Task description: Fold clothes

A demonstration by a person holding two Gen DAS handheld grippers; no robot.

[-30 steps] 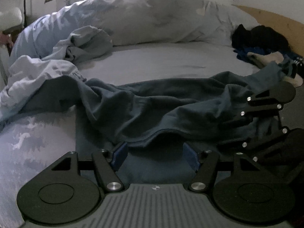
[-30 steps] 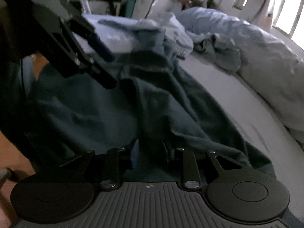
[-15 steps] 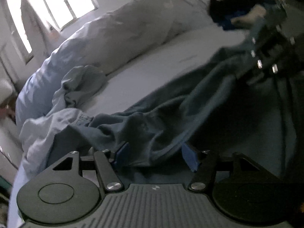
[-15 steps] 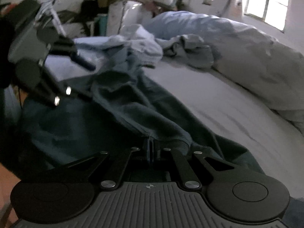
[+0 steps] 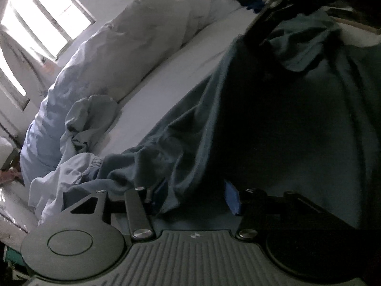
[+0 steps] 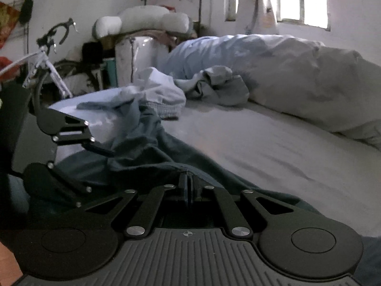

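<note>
dim bedroom — bright window (image 6: 302, 0) in pale wall, rumpled duvet (image 6: 297, 76) along bed (image 6: 273, 147), bicycle (image 6: 45, 54) behind.

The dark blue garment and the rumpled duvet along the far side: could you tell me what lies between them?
In the right wrist view, only bare bedsheet separates the dark blue garment from the duvet.

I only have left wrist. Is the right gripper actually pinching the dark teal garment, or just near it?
Observer: Right wrist view shows the right gripper with its jaws shut on a fold of the dark teal garment.
Operator: And my left fingers, from outside?
Observer: There the left gripper has its upper finger lying on the cloth, apart from the lower one.
Operator: What's behind the left gripper?
Observer: A bicycle by the wall, past the bed's edge.
</note>
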